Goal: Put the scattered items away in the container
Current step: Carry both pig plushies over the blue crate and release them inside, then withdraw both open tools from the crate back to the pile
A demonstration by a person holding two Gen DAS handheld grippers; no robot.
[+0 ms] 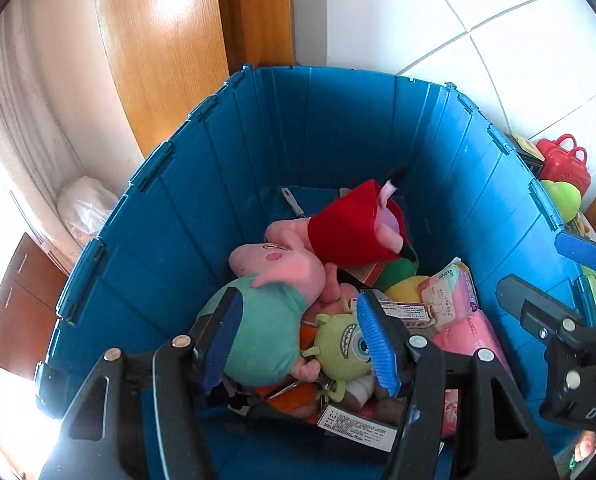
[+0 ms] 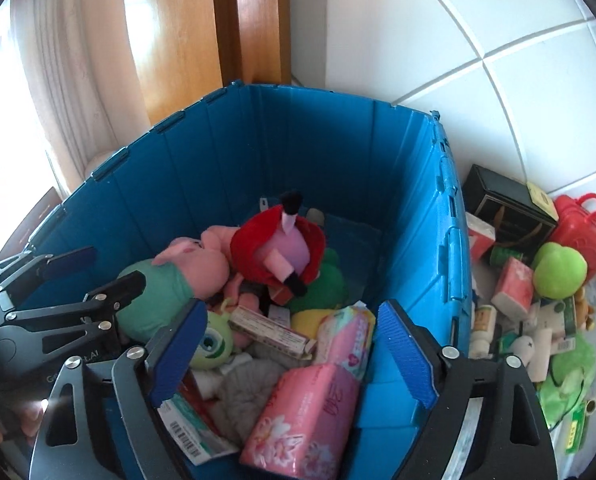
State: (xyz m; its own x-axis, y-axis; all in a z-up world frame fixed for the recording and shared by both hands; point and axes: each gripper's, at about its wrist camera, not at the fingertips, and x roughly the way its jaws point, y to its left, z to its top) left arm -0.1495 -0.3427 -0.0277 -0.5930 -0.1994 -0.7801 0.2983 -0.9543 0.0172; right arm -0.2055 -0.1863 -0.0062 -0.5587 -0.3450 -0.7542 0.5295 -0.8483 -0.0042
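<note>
A tall blue bin (image 1: 170,216) (image 2: 414,184) holds a pile of items: a pig plush in a green shirt (image 1: 266,320) (image 2: 166,284), a pig plush in a red dress (image 1: 354,228) (image 2: 282,248), a green one-eyed monster plush (image 1: 346,344) (image 2: 214,340), pink tissue packs (image 2: 310,416) and small boxes. My left gripper (image 1: 298,344) is open and empty above the pile; it also shows in the right wrist view (image 2: 102,268). My right gripper (image 2: 294,356) is open and empty over the bin's near right side; it also shows in the left wrist view (image 1: 550,268).
Scattered items lie on the floor right of the bin: a black box (image 2: 506,204), a red toy case (image 2: 582,228), a green ball (image 2: 560,268), small cartons (image 2: 512,288) and bottles (image 2: 482,324). A wooden door (image 1: 162,48) and white tiled wall (image 2: 478,40) stand behind.
</note>
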